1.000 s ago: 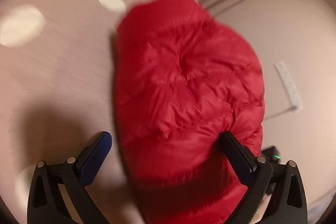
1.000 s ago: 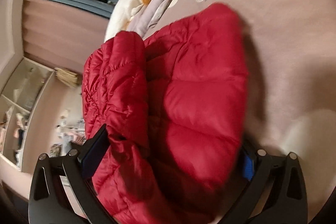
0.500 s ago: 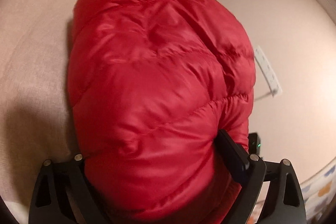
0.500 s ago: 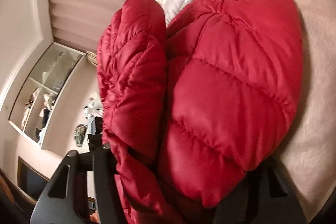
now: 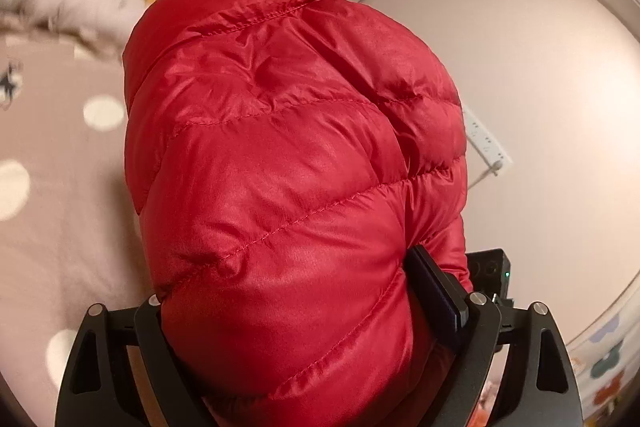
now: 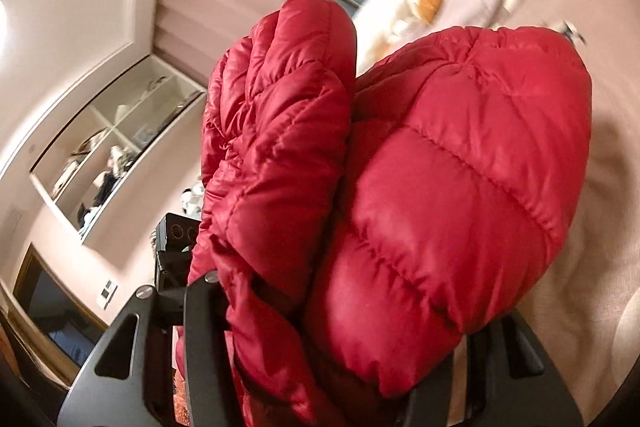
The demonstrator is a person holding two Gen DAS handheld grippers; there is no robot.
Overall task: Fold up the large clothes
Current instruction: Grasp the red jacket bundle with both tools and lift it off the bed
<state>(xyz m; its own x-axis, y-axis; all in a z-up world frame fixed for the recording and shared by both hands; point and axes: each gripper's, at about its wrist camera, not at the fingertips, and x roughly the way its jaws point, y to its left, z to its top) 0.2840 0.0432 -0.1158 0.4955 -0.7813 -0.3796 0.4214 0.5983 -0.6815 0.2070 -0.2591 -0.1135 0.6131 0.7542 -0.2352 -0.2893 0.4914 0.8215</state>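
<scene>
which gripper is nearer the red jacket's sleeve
Right: the sleeve sits between the right gripper's closing jaws. The left gripper's jaws are closing on the jacket's body, with no sleeve in its view.

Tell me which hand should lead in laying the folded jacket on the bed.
Probably right: the right tongs, closing, span both folded layers of the red jacket; the left tongs, also closing, hold only one bulge.
</scene>
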